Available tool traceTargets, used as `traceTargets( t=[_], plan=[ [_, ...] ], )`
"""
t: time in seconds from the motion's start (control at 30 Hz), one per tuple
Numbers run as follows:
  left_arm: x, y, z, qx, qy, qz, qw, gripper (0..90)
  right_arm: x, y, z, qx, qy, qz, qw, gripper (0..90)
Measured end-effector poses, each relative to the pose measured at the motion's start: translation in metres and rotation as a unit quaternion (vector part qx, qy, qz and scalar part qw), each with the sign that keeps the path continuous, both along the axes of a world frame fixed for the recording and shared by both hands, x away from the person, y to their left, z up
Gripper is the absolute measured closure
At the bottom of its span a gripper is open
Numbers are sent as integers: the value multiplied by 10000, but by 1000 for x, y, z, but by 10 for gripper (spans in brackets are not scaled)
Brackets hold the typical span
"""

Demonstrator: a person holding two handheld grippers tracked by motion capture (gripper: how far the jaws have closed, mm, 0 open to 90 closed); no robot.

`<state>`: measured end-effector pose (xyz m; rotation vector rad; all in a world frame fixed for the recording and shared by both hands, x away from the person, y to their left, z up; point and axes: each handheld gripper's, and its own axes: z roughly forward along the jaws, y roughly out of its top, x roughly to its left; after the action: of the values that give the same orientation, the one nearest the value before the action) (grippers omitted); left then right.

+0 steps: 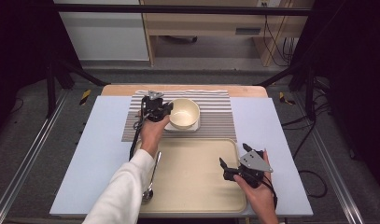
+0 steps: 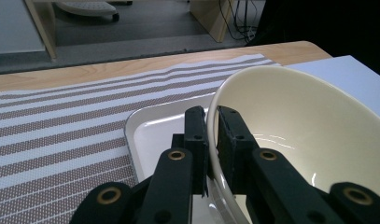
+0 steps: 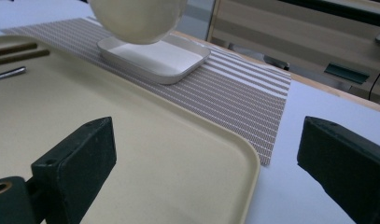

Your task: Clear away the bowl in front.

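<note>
A cream bowl [image 1: 185, 113] hangs just above a small white rectangular dish [image 1: 194, 126] on the striped placemat [image 1: 215, 116]. My left gripper [image 1: 165, 110] is shut on the bowl's left rim; in the left gripper view the rim [image 2: 212, 135] runs between the two black jaws, and the white dish [image 2: 155, 135] lies below. In the right gripper view the bowl [image 3: 136, 18] floats clear of the dish [image 3: 164, 58]. My right gripper [image 1: 223, 169] stands open over the right part of the beige tray [image 1: 197, 182], nothing between its jaws.
A metal spoon [image 1: 150, 189] lies at the tray's left edge, partly under the white sleeve. The tray sits on a pale blue board [image 1: 99, 140] over a wooden table. Dark frame rails and cables flank the table.
</note>
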<state>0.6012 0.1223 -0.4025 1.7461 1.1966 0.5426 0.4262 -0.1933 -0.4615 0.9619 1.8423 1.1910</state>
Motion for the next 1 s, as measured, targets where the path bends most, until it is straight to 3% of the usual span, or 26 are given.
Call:
traceTargets(
  t=[0.17,0.53,1.0],
  plan=[
    [-13,2,0,-68,56,-142,9999,822,0,-4,1,169,-71,-27,9998,49],
    [-38,-2,0,-80,10,-446,9990,822,0,-3,1,118,-77,-15,9999,49],
    [-82,14,-10,-196,53,-681,9975,821,0,-3,1,122,-67,-46,9999,49]
  ],
)
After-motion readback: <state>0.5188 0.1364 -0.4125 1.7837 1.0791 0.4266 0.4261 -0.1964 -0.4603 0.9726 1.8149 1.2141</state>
